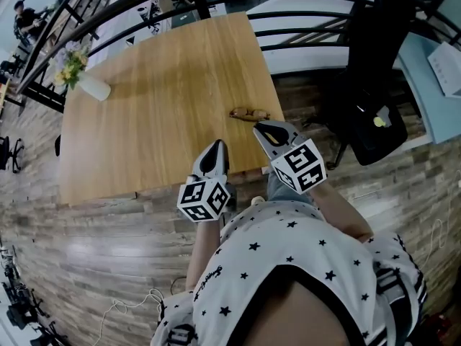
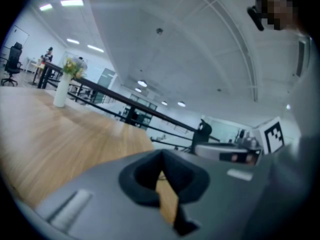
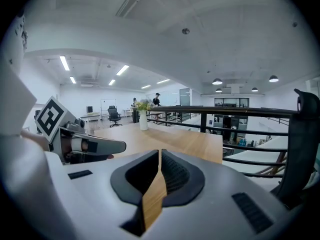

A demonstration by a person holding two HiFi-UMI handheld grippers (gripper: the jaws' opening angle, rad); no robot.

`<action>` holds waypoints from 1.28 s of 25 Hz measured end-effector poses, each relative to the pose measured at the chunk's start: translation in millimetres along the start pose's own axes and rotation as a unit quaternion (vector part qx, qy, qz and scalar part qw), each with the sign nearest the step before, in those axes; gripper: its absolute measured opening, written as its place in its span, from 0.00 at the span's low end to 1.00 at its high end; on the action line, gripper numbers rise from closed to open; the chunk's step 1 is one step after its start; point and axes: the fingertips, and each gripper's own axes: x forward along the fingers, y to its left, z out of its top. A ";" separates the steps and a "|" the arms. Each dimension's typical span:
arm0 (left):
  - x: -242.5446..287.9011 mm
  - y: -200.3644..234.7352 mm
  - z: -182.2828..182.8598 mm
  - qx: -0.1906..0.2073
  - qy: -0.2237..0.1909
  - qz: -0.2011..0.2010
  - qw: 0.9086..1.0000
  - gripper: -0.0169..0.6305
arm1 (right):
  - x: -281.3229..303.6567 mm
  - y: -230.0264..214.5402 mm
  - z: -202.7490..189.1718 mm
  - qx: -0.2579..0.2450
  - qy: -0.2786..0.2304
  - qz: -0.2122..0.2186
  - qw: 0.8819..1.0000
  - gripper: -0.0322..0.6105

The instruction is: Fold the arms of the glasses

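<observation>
The brown-framed glasses (image 1: 248, 113) lie on the wooden table (image 1: 158, 99) near its front right edge; I cannot tell how their arms stand. My right gripper (image 1: 258, 126) hovers just in front of them, apart from them, its jaws shut with nothing between them (image 3: 159, 151). My left gripper (image 1: 218, 144) is over the table's front edge, left of the glasses, also shut and empty (image 2: 161, 154). Neither gripper view shows the glasses. The left gripper (image 3: 85, 146) shows at the left of the right gripper view.
A white vase of flowers (image 1: 83, 78) stands at the table's far left corner. Black railings (image 1: 302, 31) run behind and to the right of the table. A black office chair (image 1: 367, 85) stands to the right. Wooden floor lies below the front edge.
</observation>
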 end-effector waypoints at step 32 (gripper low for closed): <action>4.2 0.3 -5.9 -0.005 0.011 -0.004 1.000 0.04 | -1.8 0.6 -3.7 0.022 0.006 0.021 1.000 0.08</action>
